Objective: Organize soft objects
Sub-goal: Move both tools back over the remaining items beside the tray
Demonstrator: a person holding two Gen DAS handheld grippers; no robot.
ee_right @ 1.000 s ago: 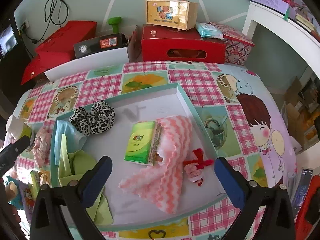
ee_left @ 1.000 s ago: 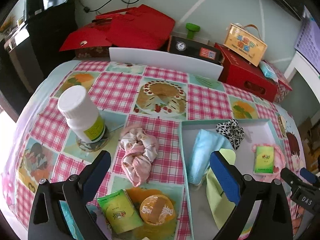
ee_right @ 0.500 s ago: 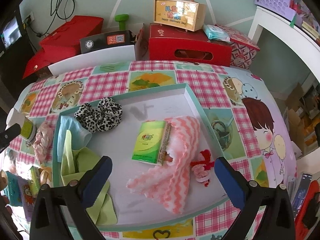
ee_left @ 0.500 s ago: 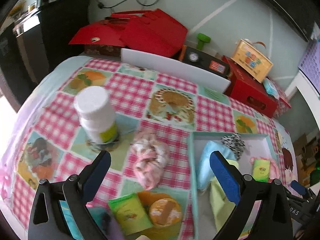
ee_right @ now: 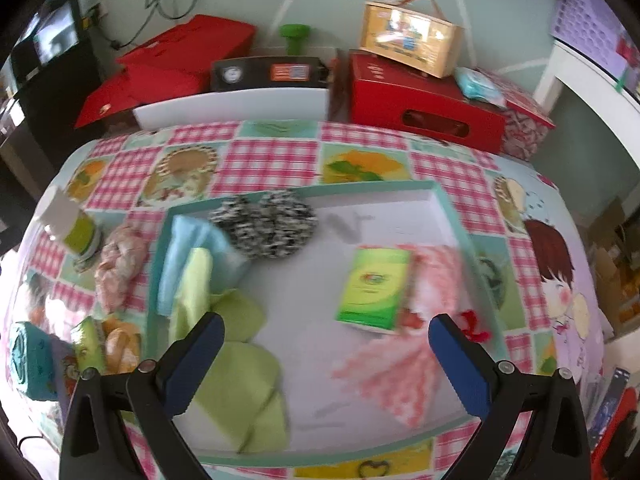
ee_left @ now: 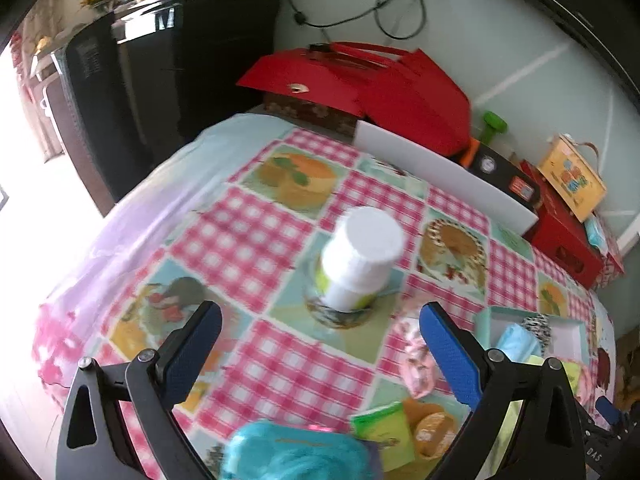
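Observation:
A shallow teal-rimmed tray (ee_right: 454, 216) holds a leopard scrunchie (ee_right: 266, 226), a light blue cloth (ee_right: 188, 252), a green cloth (ee_right: 236, 364), a green tissue pack (ee_right: 374, 288) and a pink-white wavy cloth (ee_right: 400, 368). A pink floral scrunchie (ee_right: 118, 266) (ee_left: 416, 364) lies on the tablecloth left of the tray. My right gripper (ee_right: 324, 344) is open above the tray's near half. My left gripper (ee_left: 320, 332) is open, hovering near the white bottle (ee_left: 358, 258), with nothing between its fingers. A teal object (ee_left: 296, 454) sits blurred at the bottom edge.
A second green tissue pack (ee_left: 384, 430) and a round orange snack (ee_left: 432, 432) lie near the table's front. Red boxes (ee_right: 424, 100), a black box (ee_right: 272, 74) and a yellow carry case (ee_right: 410, 36) crowd the back edge. Black furniture (ee_left: 132, 92) stands left.
My left gripper has swung left and away from the tray, so the bottle now sits centred ahead. The right gripper drifted slightly forward and left over the tray. Both stay open.

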